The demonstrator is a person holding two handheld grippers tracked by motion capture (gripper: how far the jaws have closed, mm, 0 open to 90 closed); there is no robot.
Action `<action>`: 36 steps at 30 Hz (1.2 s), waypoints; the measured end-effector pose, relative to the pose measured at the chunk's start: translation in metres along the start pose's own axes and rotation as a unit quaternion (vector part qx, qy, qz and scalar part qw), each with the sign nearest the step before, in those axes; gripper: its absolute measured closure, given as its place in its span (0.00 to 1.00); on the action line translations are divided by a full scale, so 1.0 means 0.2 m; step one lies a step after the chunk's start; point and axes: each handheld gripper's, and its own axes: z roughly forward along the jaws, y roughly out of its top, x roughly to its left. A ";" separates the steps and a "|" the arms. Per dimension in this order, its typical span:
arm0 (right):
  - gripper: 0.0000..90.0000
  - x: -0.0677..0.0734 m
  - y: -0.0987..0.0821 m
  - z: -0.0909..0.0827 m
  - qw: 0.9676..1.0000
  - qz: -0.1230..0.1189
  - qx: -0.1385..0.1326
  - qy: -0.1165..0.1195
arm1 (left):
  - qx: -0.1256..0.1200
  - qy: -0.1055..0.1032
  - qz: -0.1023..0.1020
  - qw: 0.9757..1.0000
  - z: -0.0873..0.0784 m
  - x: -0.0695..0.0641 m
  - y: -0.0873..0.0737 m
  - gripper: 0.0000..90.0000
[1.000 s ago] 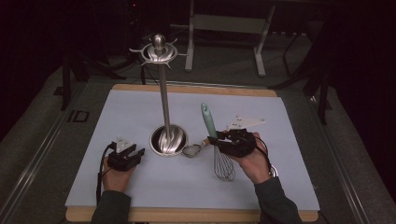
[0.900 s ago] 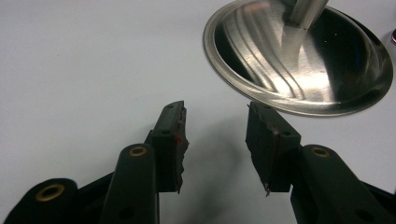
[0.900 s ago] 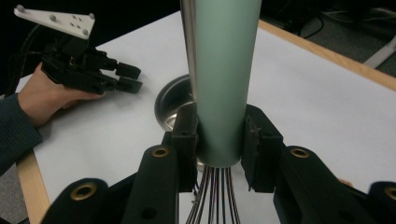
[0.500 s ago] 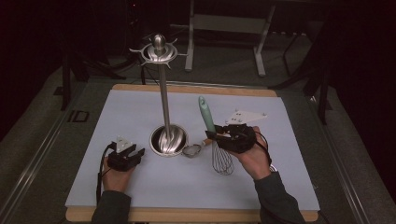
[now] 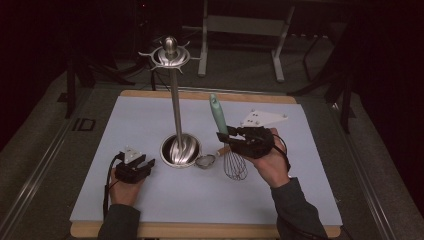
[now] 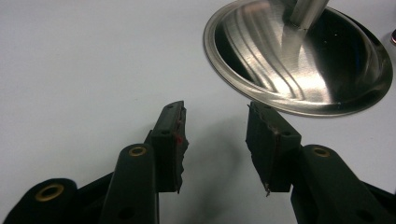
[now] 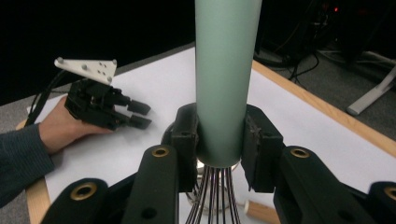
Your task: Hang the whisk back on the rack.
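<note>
While left tongs gape; right tongs clamp whisk.

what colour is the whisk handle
Pale green, a muted mint; the whisk handle shows best in the right gripper view.

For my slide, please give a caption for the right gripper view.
Right gripper clamps the whisk by its green handle, jaws on both sides.
</note>
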 end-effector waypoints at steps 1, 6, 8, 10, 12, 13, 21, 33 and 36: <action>0.77 0.00 0.01 0.00 1.000 0.000 -0.002 0.000 | 0.000 0.000 0.000 1.000 0.00 0.00 0.00 0.64; 0.77 0.01 0.05 -0.01 1.000 -0.007 -0.011 0.000 | 0.000 0.000 -0.001 1.000 0.00 0.00 0.00 0.64; 0.77 0.01 0.07 -0.02 1.000 -0.009 -0.012 0.001 | 0.000 0.000 -0.001 1.000 0.00 0.00 0.00 0.64; 0.77 0.02 0.09 -0.01 1.000 -0.016 -0.013 0.001 | 0.000 0.000 0.000 1.000 0.00 0.00 0.00 0.64; 0.77 0.02 0.11 -0.01 1.000 -0.021 -0.014 0.002 | 0.000 0.000 0.000 1.000 0.00 0.00 0.00 0.64; 0.77 0.03 0.12 -0.01 1.000 -0.022 -0.014 0.002 | 0.000 0.000 -0.001 1.000 0.00 0.00 0.00 0.64; 0.77 0.05 0.20 0.01 0.999 -0.031 -0.032 0.015 | 0.000 -0.001 -0.001 1.000 0.00 0.00 0.00 0.64; 0.77 0.11 0.32 0.04 0.997 -0.050 -0.044 0.024 | 0.000 -0.001 -0.001 1.000 0.00 0.00 0.00 0.64; 0.77 0.11 0.34 0.06 0.997 -0.052 -0.044 0.026 | -0.001 -0.002 -0.002 1.000 0.00 0.00 0.00 0.64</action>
